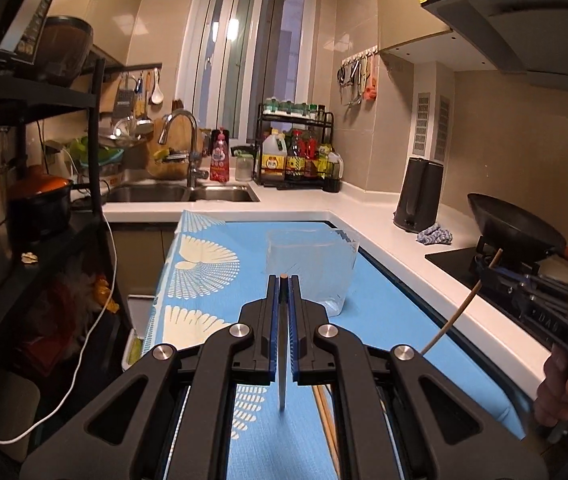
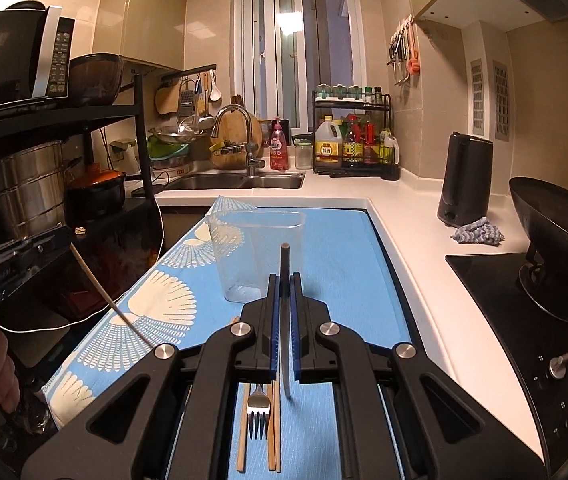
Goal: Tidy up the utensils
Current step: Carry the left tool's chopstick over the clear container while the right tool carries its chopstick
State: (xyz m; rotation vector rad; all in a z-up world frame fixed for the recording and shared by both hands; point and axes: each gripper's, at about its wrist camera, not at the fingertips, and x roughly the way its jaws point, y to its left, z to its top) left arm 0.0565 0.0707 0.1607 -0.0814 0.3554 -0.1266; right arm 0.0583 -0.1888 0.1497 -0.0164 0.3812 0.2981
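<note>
Blue patterned mat (image 2: 344, 272) covers the worktop of a small kitchen, and on it stands a clear bin (image 2: 257, 256), upright and empty as far as can be seen. The left gripper (image 1: 284, 280) is clamped on a chopstick (image 1: 282, 360) held near-vertical, tip down, above the mat and just short of the bin. The right gripper (image 2: 285, 280) is likewise closed on a second chopstick (image 2: 285, 256), thick end up. It looks dark against the light, so its material is hard to tell. A fork (image 2: 257, 404) and loose sticks (image 2: 242, 432) lie flat on the mat below the right gripper. The step in hand appears to be dropping each held stick into the bin. To do it well, carry one over the rim at a time, keep it upright so the tip clears the near wall, lower it inside before opening, and keep the two grippers apart — the bin looks light and could tip if nudged.
</note>
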